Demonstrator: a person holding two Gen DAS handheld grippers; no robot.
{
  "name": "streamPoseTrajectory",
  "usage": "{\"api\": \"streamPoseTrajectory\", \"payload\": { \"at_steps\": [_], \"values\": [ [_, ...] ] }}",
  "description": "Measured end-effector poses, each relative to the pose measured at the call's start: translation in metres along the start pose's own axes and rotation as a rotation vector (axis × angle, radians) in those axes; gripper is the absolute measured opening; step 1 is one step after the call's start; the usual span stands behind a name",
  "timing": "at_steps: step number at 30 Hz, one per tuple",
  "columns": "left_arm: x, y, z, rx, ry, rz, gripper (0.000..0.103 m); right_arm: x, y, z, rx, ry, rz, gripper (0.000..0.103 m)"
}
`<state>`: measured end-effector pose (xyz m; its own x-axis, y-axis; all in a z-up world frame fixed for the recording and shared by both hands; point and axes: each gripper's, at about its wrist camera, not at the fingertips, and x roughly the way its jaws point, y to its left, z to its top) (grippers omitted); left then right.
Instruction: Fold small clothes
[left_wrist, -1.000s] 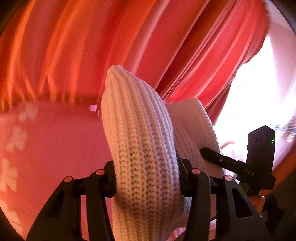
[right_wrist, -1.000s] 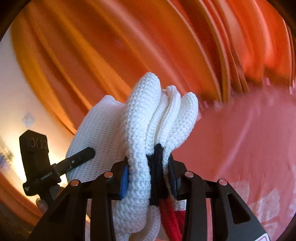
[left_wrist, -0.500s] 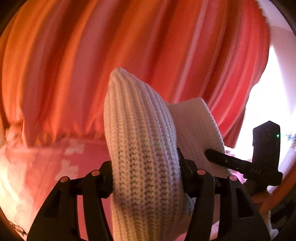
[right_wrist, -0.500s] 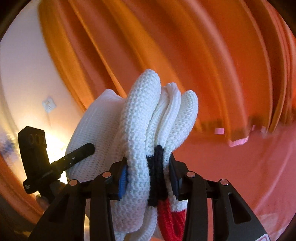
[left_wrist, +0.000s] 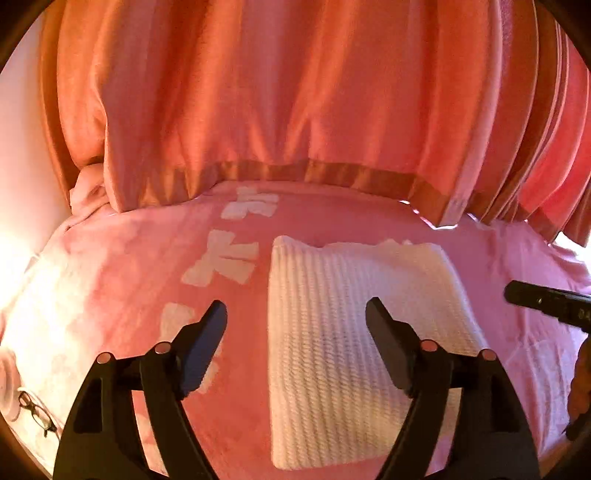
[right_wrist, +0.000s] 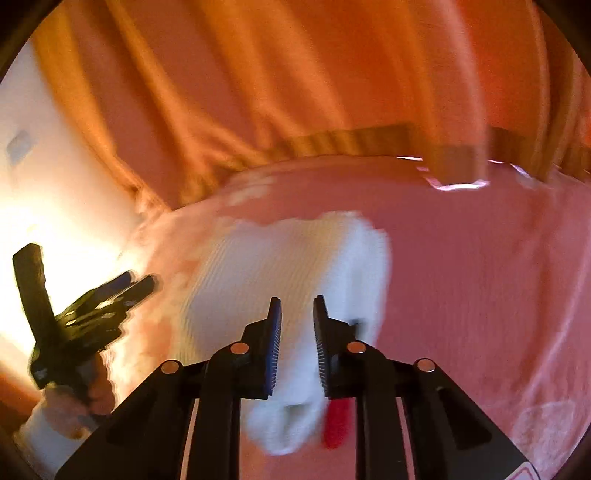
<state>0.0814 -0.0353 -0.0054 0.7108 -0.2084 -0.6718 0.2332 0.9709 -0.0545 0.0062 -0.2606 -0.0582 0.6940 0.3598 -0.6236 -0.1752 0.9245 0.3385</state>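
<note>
An orange curtain hangs behind a pink blanket. On the blanket we see a folded white knit garment lying flat. Our left gripper has just spread wide, holding nothing. Our right gripper has narrowed above the garment; whether it pinches it we cannot tell.

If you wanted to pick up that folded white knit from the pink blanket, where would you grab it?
Probably the thick folded left edge of the white knit, coming in low from that side. The layers stack there into one rounded ridge, so a pinch should catch them all; the flat top offers nothing to close on.
</note>
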Motion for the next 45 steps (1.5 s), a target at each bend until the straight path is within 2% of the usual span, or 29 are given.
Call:
{"api": "streamPoseTrajectory", "payload": {
  "at_steps": [2, 3, 5, 7, 10, 12, 14, 15, 16, 18, 22, 24, 25, 27, 29, 33, 37, 41, 45],
  "values": [
    [0.006, -0.006, -0.007, 0.007, 0.040, 0.004, 0.075, 0.016, 0.016, -0.007, -0.057, 0.059, 0.004, 0.010],
    [0.014, -0.009, -0.012, 0.026, 0.075, 0.029, 0.075, 0.030, 0.022, -0.013, -0.100, 0.117, -0.041, 0.009],
    [0.027, -0.016, -0.024, 0.060, 0.110, 0.056, 0.075, 0.066, 0.003, -0.030, -0.124, 0.246, -0.179, 0.000],
    [0.039, -0.020, -0.036, 0.100, 0.137, 0.113, 0.075, 0.062, -0.011, -0.029, -0.053, 0.238, -0.142, 0.000],
    [0.040, -0.022, -0.045, 0.107, 0.139, 0.129, 0.075, 0.032, 0.011, -0.020, -0.117, 0.151, -0.136, 0.001],
    [0.034, -0.026, -0.046, 0.118, 0.134, 0.136, 0.075, 0.036, 0.015, -0.029, -0.153, 0.184, -0.127, 0.000],
    [0.031, -0.028, -0.047, 0.120, 0.131, 0.140, 0.075, 0.060, 0.002, -0.039, -0.175, 0.257, -0.229, 0.000],
    [0.029, -0.031, -0.046, 0.125, 0.132, 0.138, 0.075, 0.060, -0.001, -0.037, -0.145, 0.258, -0.213, 0.000],
    [0.028, -0.032, -0.045, 0.124, 0.129, 0.142, 0.075, 0.052, 0.000, -0.036, -0.117, 0.248, -0.195, 0.000],
    [0.022, -0.036, -0.043, 0.118, 0.109, 0.135, 0.075, 0.026, 0.012, -0.028, -0.133, 0.158, -0.169, 0.001],
    [0.008, -0.042, -0.038, 0.083, 0.084, 0.112, 0.075, -0.011, 0.026, -0.031, -0.149, -0.013, -0.215, 0.012],
    [-0.002, -0.047, -0.039, 0.076, 0.062, 0.111, 0.077, -0.014, 0.027, -0.043, -0.160, -0.045, -0.277, 0.035],
    [-0.007, -0.049, -0.040, 0.074, 0.049, 0.115, 0.083, -0.016, 0.024, -0.050, -0.152, -0.059, -0.309, 0.040],
    [-0.016, -0.053, -0.046, 0.066, 0.024, 0.123, 0.090, -0.019, 0.022, -0.057, -0.117, -0.082, -0.339, 0.063],
    [-0.026, -0.058, -0.054, 0.054, 0.001, 0.123, 0.094, -0.025, 0.022, -0.067, -0.084, -0.102, -0.349, 0.071],
    [-0.042, -0.067, -0.075, 0.067, -0.043, 0.154, 0.094, -0.031, 0.024, -0.089, -0.061, -0.138, -0.391, 0.080],
    [-0.051, -0.068, -0.099, 0.050, -0.038, 0.172, 0.095, -0.034, 0.029, -0.110, -0.086, -0.144, -0.440, 0.081],
    [-0.053, -0.064, -0.114, 0.020, -0.018, 0.188, 0.095, -0.031, 0.027, -0.122, -0.070, -0.123, -0.446, 0.081],
    [-0.055, -0.062, -0.121, 0.041, -0.036, 0.227, 0.095, -0.031, 0.023, -0.128, -0.057, -0.117, -0.453, 0.081]
  ]
}}
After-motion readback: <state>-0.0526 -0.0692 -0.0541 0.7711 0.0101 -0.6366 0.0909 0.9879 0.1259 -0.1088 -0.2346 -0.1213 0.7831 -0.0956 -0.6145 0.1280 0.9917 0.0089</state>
